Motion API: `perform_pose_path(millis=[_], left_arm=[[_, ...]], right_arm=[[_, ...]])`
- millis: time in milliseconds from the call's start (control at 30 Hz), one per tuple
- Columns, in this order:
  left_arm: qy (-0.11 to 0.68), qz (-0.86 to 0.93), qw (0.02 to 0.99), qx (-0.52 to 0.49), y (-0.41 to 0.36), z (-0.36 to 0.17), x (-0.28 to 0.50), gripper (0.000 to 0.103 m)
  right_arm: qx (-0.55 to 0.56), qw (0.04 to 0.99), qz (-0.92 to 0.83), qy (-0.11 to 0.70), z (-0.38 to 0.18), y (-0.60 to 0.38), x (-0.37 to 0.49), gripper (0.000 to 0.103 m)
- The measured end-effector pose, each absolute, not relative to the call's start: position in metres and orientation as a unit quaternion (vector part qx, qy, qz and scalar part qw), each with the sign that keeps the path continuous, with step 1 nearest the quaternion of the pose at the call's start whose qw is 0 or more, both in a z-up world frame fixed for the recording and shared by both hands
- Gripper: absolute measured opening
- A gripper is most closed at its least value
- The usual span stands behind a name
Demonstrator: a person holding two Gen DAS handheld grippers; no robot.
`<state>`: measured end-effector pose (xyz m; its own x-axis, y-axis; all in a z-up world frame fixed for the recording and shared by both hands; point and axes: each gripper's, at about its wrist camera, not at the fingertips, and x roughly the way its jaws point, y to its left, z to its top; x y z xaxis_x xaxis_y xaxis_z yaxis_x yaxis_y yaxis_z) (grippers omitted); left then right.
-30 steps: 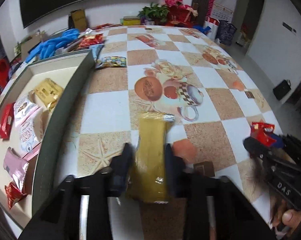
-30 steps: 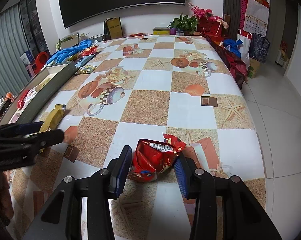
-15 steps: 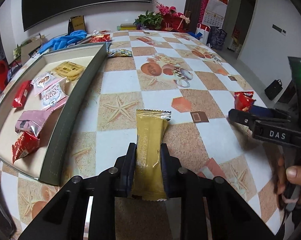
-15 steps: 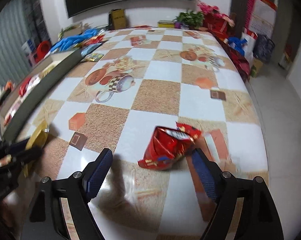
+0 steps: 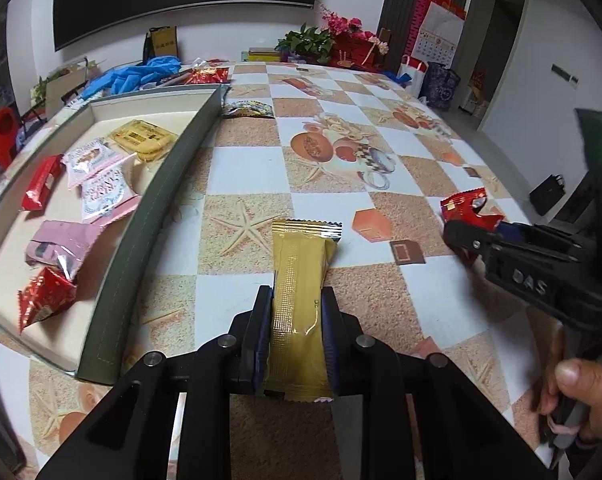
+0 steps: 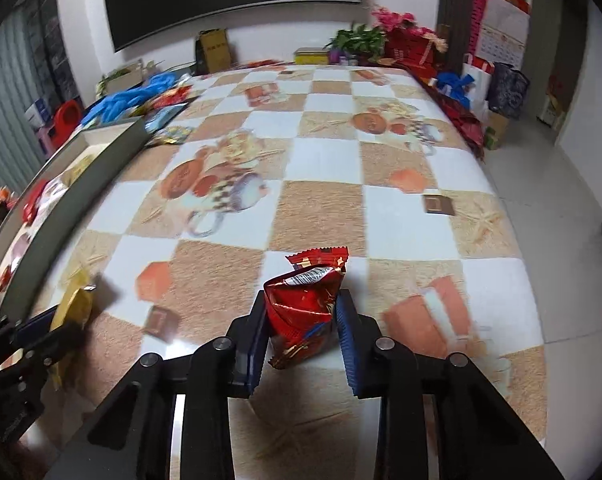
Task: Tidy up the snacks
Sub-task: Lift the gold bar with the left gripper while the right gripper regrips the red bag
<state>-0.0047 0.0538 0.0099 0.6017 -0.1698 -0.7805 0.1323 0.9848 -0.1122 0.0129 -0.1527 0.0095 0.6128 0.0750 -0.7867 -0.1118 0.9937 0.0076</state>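
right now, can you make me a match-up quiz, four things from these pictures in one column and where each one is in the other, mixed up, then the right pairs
Things
1. gold snack bar
2. red snack bag
3. pink packet
4. blue gloves

Places
A. lying inside the tray
B. gripped in the left tongs
C. piled at the far end of the table
D. gripped in the right tongs

Pairs: 1-B, 2-D, 3-A, 4-C

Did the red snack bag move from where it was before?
Yes. The red snack bag went up off the checkered tablecloth, now pinched in the right gripper above the tan square.
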Motion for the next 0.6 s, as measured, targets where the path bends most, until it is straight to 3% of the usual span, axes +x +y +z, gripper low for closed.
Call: perform_pose_path(millis=[600], left_arm=[[0.441,-0.051,0.896,-0.011,0.061,0.022,-0.006,0.025]], right_arm=[[-0.034,0.901,0.105,0.42,0.031,-0.113,-0.018,0.033]])
